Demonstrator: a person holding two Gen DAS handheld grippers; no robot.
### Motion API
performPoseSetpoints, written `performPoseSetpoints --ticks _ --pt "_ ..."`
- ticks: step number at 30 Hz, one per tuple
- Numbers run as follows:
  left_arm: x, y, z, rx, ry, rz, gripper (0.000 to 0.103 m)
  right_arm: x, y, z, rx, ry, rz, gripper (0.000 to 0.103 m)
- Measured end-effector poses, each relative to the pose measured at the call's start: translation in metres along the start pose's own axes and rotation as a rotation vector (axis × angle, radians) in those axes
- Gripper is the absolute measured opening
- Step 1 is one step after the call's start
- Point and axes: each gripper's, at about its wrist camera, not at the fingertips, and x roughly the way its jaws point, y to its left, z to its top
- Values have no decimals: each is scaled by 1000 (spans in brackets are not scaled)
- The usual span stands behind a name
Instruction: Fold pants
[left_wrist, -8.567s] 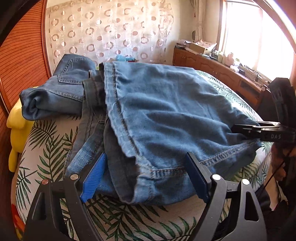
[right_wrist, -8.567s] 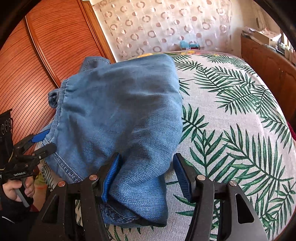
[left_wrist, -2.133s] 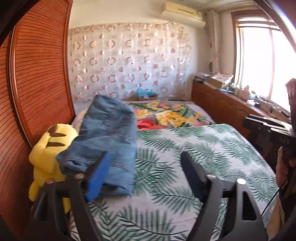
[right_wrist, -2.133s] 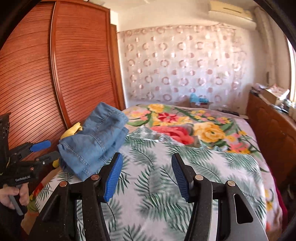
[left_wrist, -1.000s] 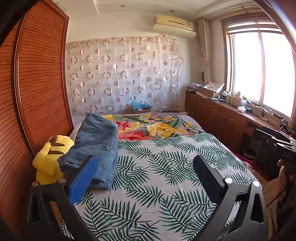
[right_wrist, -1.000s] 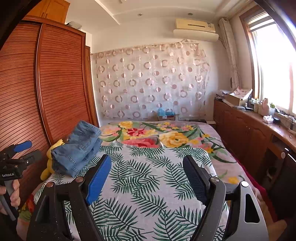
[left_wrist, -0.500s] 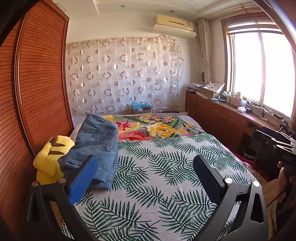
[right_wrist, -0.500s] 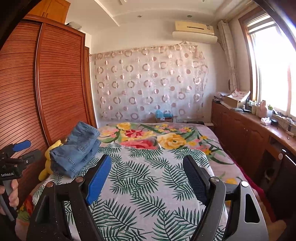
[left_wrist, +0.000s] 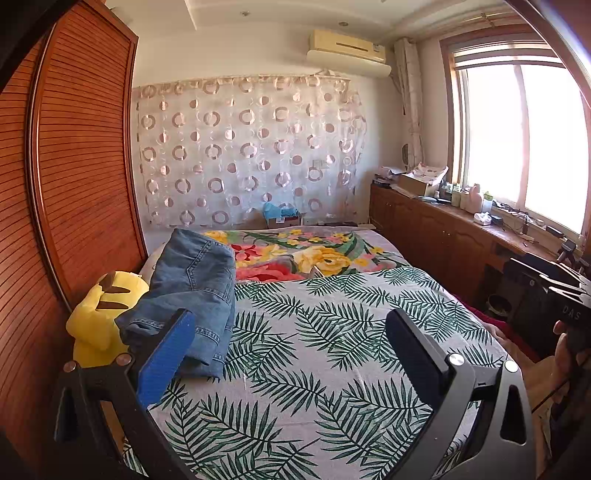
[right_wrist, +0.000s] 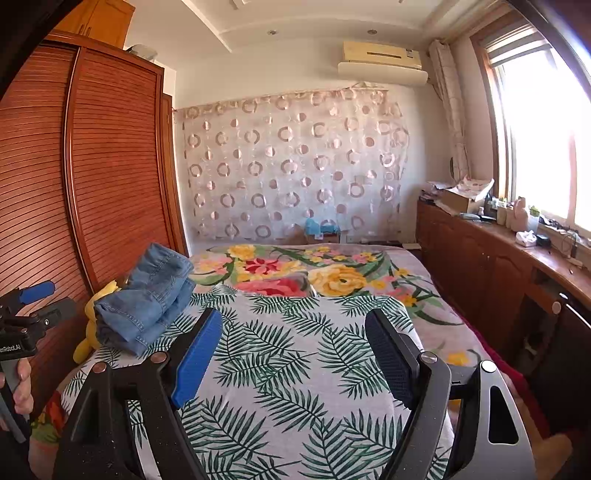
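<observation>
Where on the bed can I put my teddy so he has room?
The palm-leaf cover is bare from the folded jeans across to the window-side edge, and the flowered blanket behind it is bare too. It is crowded along the wardrobe side, where the jeans lean on the yellow plush toy.

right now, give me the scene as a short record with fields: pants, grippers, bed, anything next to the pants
pants: folded jeans, stacked in a bundle at the left edge of the bed, near the wardrobe
left gripper: open, empty, held back from the bed, not touching the jeans
right gripper: open, empty, also held back
bed: palm-leaf cover in front, floral cover behind
beside pants: yellow plush toy touching the bundle on its wardrobe side
wardrobe: slatted wooden doors, shut
task state: fold looks finished
</observation>
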Motion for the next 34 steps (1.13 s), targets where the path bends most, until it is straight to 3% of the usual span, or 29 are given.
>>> performPoseSetpoints --ticks 34 --pt "-1 -2 4 -4 0 8 103 1 -9 -5 7 -4 -5 81"
